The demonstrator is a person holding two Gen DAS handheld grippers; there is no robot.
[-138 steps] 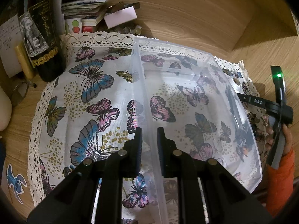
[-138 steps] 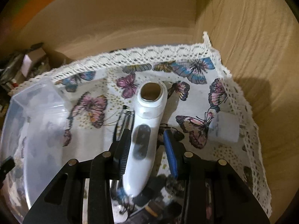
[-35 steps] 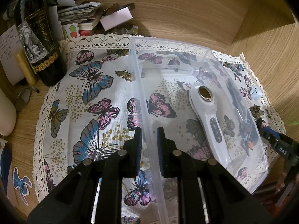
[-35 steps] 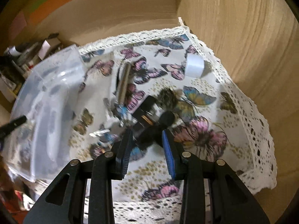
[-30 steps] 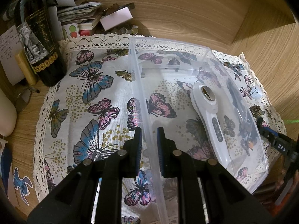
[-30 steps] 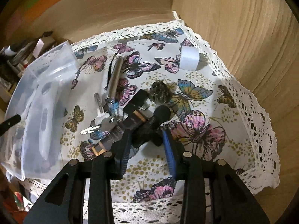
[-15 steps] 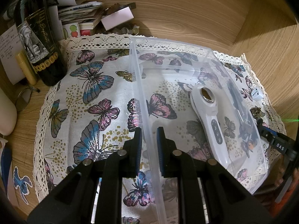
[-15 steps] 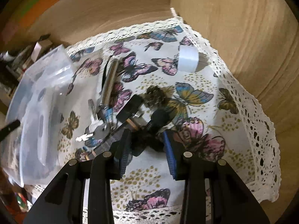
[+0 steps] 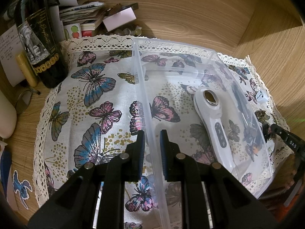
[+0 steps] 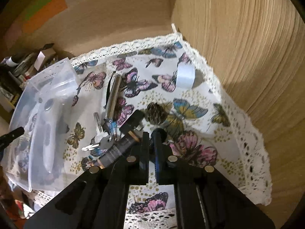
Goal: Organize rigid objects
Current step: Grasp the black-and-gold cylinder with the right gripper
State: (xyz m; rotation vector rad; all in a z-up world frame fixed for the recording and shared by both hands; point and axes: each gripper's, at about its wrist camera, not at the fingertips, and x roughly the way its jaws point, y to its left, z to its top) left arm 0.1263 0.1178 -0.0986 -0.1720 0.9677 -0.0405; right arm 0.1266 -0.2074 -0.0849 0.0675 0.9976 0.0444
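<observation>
Beside butterfly cloth (image 9: 99, 99), bottle (image 9: 41, 43) label shows elephant

The cloth (image 9: 99, 103) is off-white with pink, blue and olive butterflies, gold dots and a cream lace edge. The bin (image 9: 190, 61) is clear plastic; the device (image 9: 213, 118) in it is white with a brownish round window. The bottle (image 9: 42, 43) looks near black, its label gold-lettered. The desk (image 9: 190, 15) is light wood grain.
</observation>
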